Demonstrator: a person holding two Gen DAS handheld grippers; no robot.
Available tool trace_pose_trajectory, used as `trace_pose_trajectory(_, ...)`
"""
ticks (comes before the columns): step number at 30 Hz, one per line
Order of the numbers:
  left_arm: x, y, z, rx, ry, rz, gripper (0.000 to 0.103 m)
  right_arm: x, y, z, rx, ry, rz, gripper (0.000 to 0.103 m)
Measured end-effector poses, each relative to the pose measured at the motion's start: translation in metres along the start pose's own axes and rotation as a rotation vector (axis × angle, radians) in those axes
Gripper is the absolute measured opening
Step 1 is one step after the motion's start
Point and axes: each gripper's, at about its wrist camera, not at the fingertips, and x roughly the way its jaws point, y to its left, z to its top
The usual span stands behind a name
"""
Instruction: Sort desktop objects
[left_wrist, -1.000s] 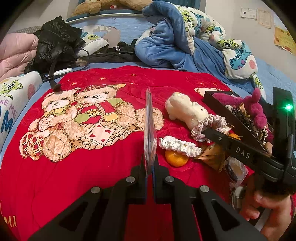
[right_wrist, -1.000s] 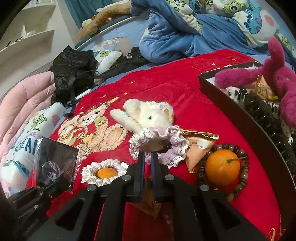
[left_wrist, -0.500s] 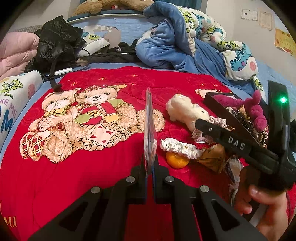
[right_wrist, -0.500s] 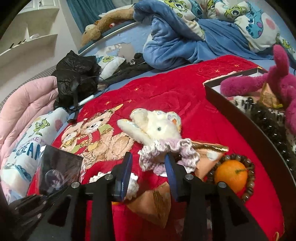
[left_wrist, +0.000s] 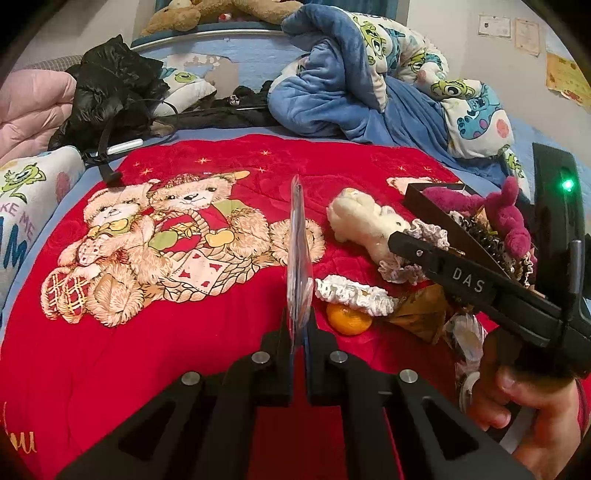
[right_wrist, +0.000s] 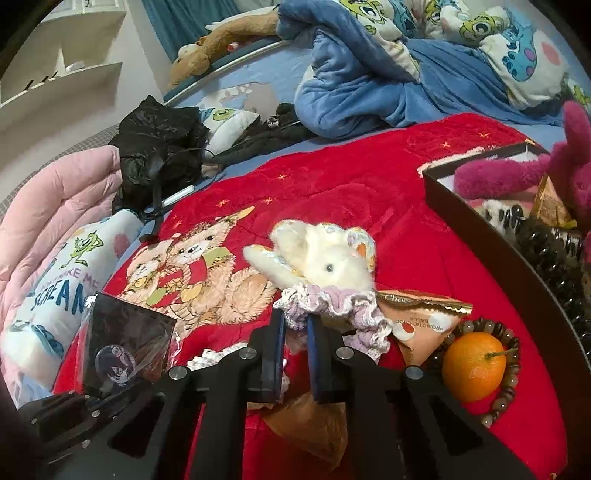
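My left gripper (left_wrist: 298, 325) is shut on a flat card in a clear sleeve (left_wrist: 298, 251), held edge-on above the red blanket; the card's dark face shows in the right wrist view (right_wrist: 125, 343). My right gripper (right_wrist: 295, 325) is shut on a lilac crocheted scrunchie (right_wrist: 332, 302) and holds it just in front of a white plush rabbit (right_wrist: 325, 258). The scrunchie also shows in the left wrist view (left_wrist: 424, 236). A dark box (right_wrist: 480, 229) at the right holds a magenta plush (right_wrist: 517, 173) and a black hairbrush (right_wrist: 546, 251).
On the red blanket (left_wrist: 184, 350) lie a white scrunchie (left_wrist: 351, 291) over an orange (left_wrist: 347, 321), a second orange (right_wrist: 474, 365) ringed by a bead bracelet, and snack packets (right_wrist: 424, 317). A black jacket (right_wrist: 159, 151) and a blue duvet (right_wrist: 369, 81) lie behind.
My right gripper opened, then shut on the lilac scrunchie and lifted it off the blanket. The left gripper stayed still with the card.
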Motion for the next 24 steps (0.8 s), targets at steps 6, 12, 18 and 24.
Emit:
trace_pose_trajectory(6, -0.006, -0.002, 0.001, -0.004, -0.007, 0.005, 0.004, -0.011, 0.007, 0.004, -0.02, -0.025, 0.009, 0.011)
trace_pose_trajectory(12, -0.014, -0.013, 0.008, 0.002, -0.028, 0.009, 0.004, -0.02, 0.013, 0.007, -0.041, -0.039, 0.007, 0.011)
trace_pose_trajectory(18, -0.027, -0.038, 0.015, 0.01, -0.054, -0.015, 0.004, -0.038, 0.007, 0.01, -0.054, -0.054, -0.009, 0.011)
trace_pose_trajectory(24, -0.037, -0.08, 0.017, 0.049, -0.067, -0.045, 0.004, -0.067, -0.014, 0.014, -0.068, -0.074, -0.057, 0.011)
